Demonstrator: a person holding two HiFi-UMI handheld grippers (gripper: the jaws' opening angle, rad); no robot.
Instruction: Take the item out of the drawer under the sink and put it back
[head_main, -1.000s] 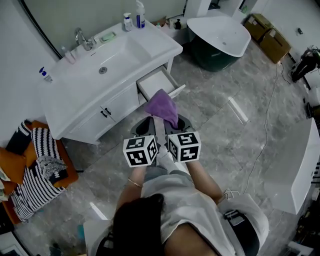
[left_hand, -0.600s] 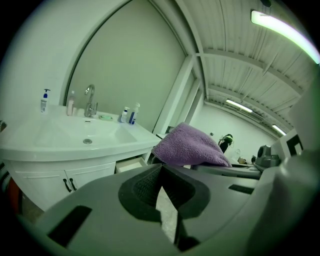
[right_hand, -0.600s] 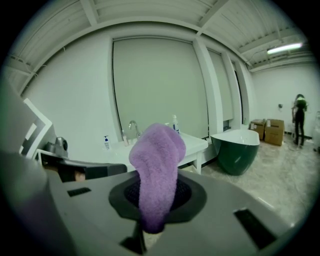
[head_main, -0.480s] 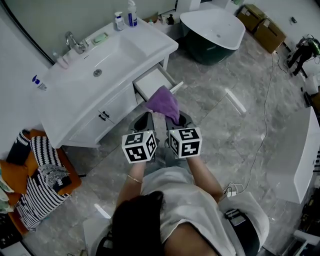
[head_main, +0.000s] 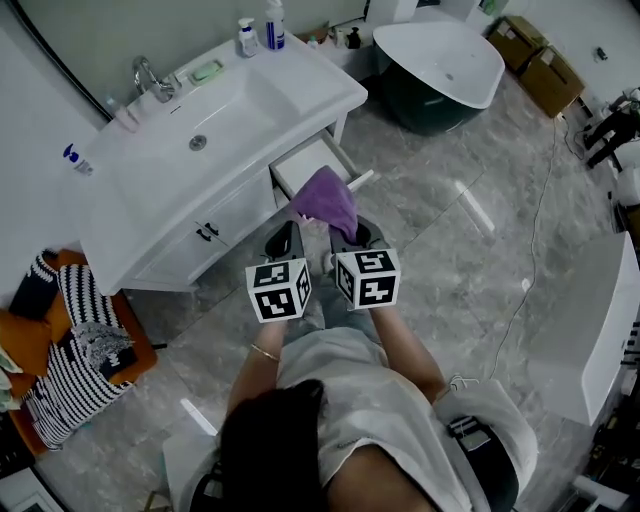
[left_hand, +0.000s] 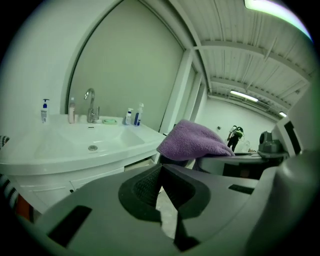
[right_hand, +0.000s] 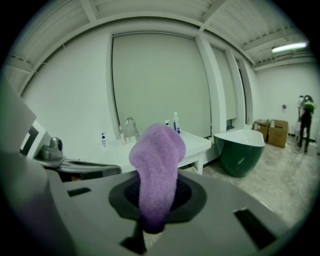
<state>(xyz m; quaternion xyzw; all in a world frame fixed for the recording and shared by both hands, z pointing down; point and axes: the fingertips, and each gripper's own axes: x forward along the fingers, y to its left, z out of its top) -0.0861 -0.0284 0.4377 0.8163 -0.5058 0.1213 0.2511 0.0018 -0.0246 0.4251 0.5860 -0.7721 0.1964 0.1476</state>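
A purple towel (head_main: 328, 198) hangs from my right gripper (head_main: 345, 236), which is shut on it; in the right gripper view the towel (right_hand: 157, 165) rises out of the closed jaws and folds over. It is held just in front of the open white drawer (head_main: 308, 160) under the sink vanity (head_main: 150, 190). My left gripper (head_main: 283, 241) is close beside the right one, and its jaws meet with nothing between them (left_hand: 161, 172). From the left gripper view the towel (left_hand: 192, 142) shows to the right, in front of the vanity's corner.
A faucet (head_main: 150, 78) and bottles (head_main: 275, 22) stand on the vanity top. A dark green bathtub (head_main: 440, 70) is behind the drawer, cardboard boxes (head_main: 545, 65) beyond it. Striped clothes (head_main: 70, 350) lie at the left. A cable (head_main: 530, 260) crosses the floor; a white counter (head_main: 600, 330) is at the right.
Both grippers have moved together toward the open drawer and a little down, carrying the purple towel closer to it. The grip on the towel is unchanged.
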